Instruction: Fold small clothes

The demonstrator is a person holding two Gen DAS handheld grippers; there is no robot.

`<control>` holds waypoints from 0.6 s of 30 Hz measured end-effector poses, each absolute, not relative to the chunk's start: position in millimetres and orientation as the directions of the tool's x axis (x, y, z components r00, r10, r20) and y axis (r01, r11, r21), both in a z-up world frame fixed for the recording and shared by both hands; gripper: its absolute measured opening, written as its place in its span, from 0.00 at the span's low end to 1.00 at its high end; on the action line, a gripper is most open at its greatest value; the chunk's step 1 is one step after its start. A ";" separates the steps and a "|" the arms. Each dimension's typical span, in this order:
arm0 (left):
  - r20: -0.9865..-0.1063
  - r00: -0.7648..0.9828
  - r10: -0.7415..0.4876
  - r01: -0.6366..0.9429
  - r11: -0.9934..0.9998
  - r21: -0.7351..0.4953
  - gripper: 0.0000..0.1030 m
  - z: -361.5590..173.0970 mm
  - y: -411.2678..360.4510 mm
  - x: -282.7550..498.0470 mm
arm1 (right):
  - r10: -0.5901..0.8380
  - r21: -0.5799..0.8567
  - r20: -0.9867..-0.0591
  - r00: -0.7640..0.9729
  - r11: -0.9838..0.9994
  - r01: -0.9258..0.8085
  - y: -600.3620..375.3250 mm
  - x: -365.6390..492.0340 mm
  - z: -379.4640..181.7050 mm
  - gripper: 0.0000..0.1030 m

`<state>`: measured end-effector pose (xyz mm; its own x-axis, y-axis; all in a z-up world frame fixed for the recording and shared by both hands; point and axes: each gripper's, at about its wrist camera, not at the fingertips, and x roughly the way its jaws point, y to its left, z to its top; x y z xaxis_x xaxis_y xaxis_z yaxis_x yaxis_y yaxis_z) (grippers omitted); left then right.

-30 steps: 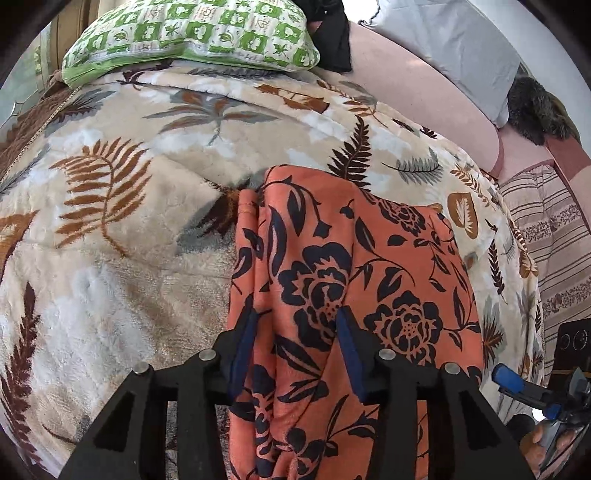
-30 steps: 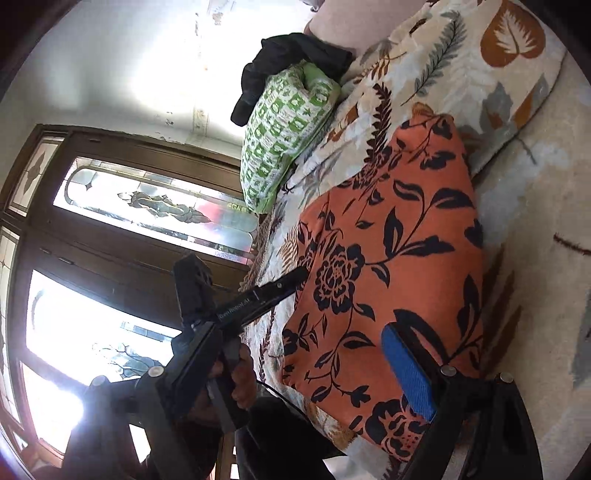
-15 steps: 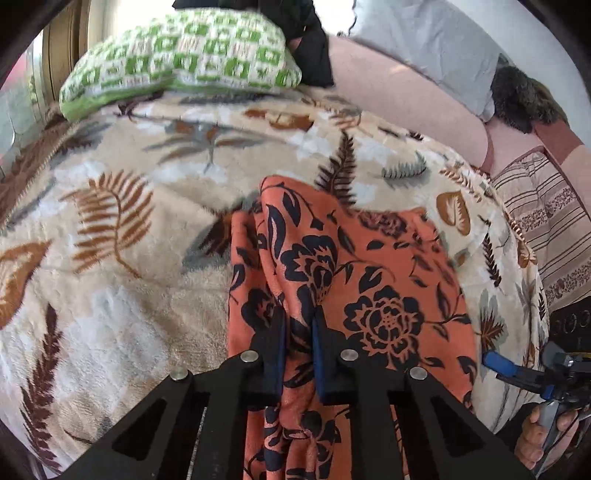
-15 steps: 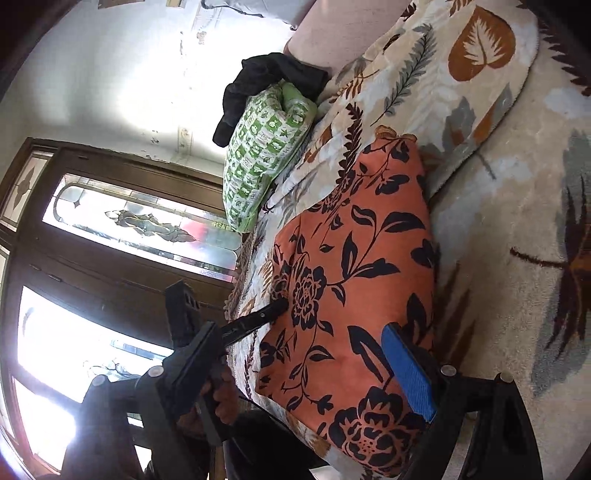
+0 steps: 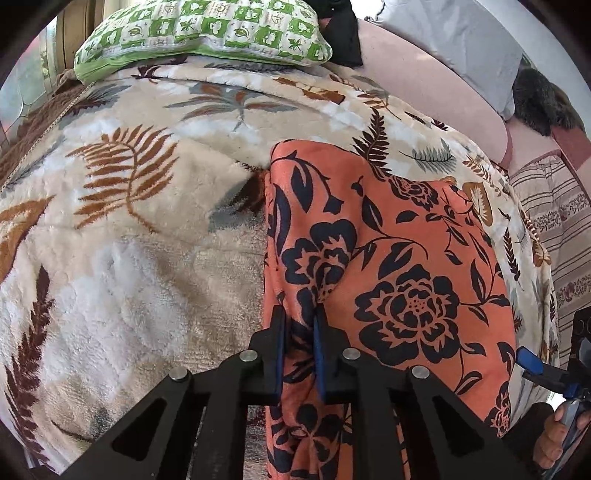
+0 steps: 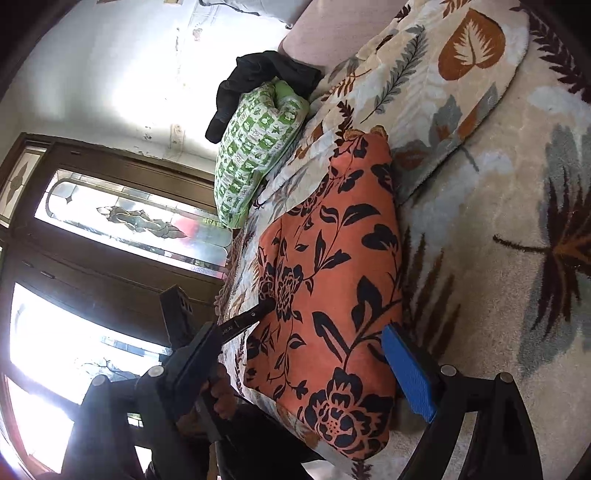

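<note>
An orange garment with black flowers (image 5: 406, 266) lies on a cream leaf-print blanket (image 5: 129, 258) and hangs over its near edge. My left gripper (image 5: 299, 325) is shut on a pinched fold near the garment's left edge. In the right wrist view the garment (image 6: 332, 295) lies between my right gripper's wide-apart fingers (image 6: 406, 373). My right gripper (image 6: 280, 373) is open and holds nothing. The left gripper (image 6: 258, 314) shows there, biting the garment's far side. The right gripper's blue tip (image 5: 530, 360) shows at the left wrist view's right edge.
A green checked pillow (image 5: 199, 33) and a black cloth (image 5: 343, 33) lie at the blanket's far end. A pink cushion (image 5: 424, 85) and grey pillow (image 5: 461, 40) sit behind. Striped bedding (image 5: 546, 214) lies to the right. A dark wooden door with glass panes (image 6: 110, 236) stands beyond.
My left gripper has closed from open onto a fold of the orange garment and drawn it up slightly. My right gripper has stayed open beside the garment.
</note>
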<state>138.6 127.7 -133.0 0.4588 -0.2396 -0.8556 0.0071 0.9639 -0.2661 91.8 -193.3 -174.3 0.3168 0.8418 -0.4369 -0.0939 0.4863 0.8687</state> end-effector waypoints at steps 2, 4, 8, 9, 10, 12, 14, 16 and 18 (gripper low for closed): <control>-0.856 0.462 -0.233 0.014 0.967 -0.256 0.15 -132.8 126.9 136.5 | 0.849 0.867 -0.431 0.305 0.483 -0.121 -188.1 94.2 -164.9 0.88; -0.857 0.459 -0.234 0.011 0.966 -0.258 0.15 -132.7 128.3 137.1 | 0.859 0.864 -0.414 0.302 0.475 -0.166 -180.4 102.0 -148.7 0.88; -0.857 0.455 -0.242 0.012 0.964 -0.265 0.17 -134.2 128.1 139.3 | 0.918 0.918 -0.313 0.245 0.358 -0.171 -159.7 144.5 -141.0 0.88; -0.857 0.452 -0.247 0.011 0.962 -0.272 0.18 -134.8 129.3 139.5 | 0.911 0.921 -0.324 0.256 0.366 -0.136 -156.3 158.4 -148.1 0.88; -0.857 0.449 -0.252 0.007 0.960 -0.279 0.18 -135.4 130.4 140.2 | 0.902 0.917 -0.348 0.254 0.384 -0.108 -151.9 172.7 -159.1 0.88; -0.859 0.445 -0.252 0.009 0.961 -0.277 0.18 -136.7 130.4 141.7 | 0.893 0.908 -0.411 0.184 0.418 0.000 -142.7 196.7 -199.2 0.88; -0.861 0.447 -0.242 0.016 0.965 -0.263 0.19 -136.9 129.1 142.2 | 0.902 0.920 -0.392 0.183 0.382 0.090 -147.2 202.7 -221.5 0.86; -0.862 0.449 -0.236 0.026 0.968 -0.251 0.19 -137.7 127.2 142.5 | 0.900 0.916 -0.402 0.172 0.396 0.067 -147.1 203.2 -202.5 0.86; -0.860 0.451 -0.239 0.024 0.966 -0.256 0.20 -138.5 127.7 142.1 | 0.909 0.926 -0.369 0.196 0.377 -0.005 -144.1 204.9 -180.0 0.87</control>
